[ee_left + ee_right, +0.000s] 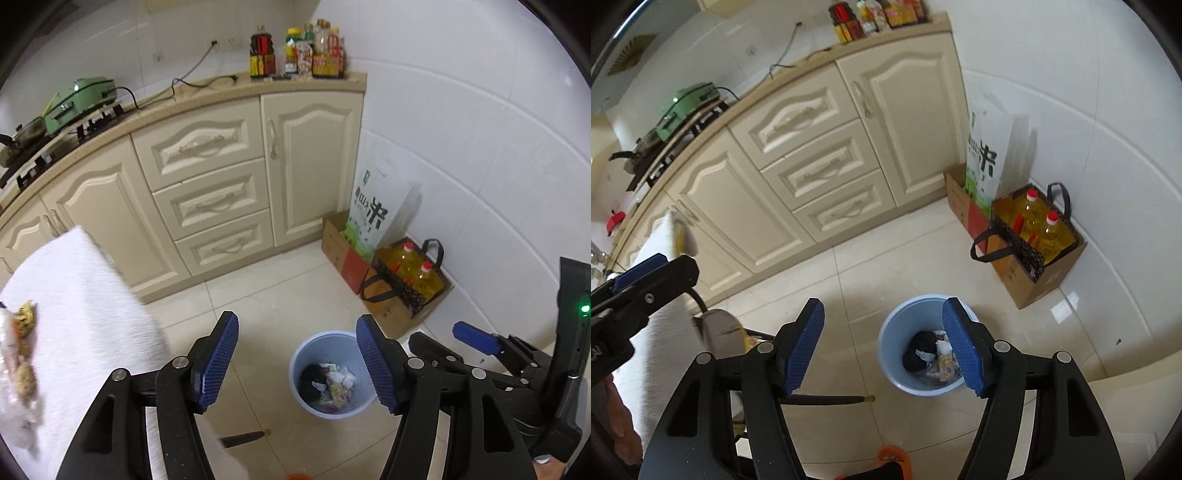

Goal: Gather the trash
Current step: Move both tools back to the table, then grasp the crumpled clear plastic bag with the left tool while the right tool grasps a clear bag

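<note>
Trash bin [330, 373] | on floor below both parted, empty tools

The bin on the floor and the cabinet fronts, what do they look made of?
Bin: likely plastic, pale blue, with a smooth, thin, even wall and a soft sheen. Cabinet fronts: probably painted or laminated wood board, cream, satin, with carved raised panels; the solid colour hides any grain, so I can't be sure.
</note>
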A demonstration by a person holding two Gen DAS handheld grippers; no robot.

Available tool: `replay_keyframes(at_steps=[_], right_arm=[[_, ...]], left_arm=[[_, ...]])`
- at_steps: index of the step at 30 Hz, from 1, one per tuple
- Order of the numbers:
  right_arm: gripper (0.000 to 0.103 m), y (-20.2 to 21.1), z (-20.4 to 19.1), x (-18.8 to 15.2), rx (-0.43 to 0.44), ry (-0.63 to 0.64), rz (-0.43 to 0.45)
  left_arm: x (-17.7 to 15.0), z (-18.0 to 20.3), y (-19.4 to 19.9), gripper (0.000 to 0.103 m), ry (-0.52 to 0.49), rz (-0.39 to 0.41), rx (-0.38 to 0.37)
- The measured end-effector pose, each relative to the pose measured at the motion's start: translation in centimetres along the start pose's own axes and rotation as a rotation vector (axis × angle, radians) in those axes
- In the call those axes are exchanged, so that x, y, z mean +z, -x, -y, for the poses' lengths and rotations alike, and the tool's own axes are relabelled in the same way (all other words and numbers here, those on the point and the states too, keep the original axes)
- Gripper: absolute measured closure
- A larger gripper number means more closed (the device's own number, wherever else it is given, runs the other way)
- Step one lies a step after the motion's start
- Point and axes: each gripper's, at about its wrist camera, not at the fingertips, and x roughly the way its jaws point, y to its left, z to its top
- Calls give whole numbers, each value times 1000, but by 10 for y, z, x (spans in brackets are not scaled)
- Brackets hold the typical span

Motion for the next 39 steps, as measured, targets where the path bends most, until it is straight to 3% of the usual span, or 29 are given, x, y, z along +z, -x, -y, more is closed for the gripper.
replay_keyframes(at_steps=[8,18,22,27,32,35,36,39], right_arm=[[31,62,-83,-11,57,126,84],[26,80,-210,-35,183,300,103],[26,68,-252,-48,208,359,79],[26,50,-280,-60,229,391,36],[26,30,-304,-72,227,420,-14],[26,19,-308,-70,217,409,-28],[26,15,-310,-69,216,406,-32],[26,9,-313,-65,212,406,-35]], left_arm=[[-40,-61,102,26,37,108,46],[-118,-165,197,12,125,184,201],[-147,-203,205,9,179,168,264],[-177,-236,191,9,249,76,264],[-185,-238,173,10,275,15,231],[-179,-240,160,26,274,-27,228],[-175,-243,158,43,277,-35,226],[-164,-243,153,68,279,-47,172]])
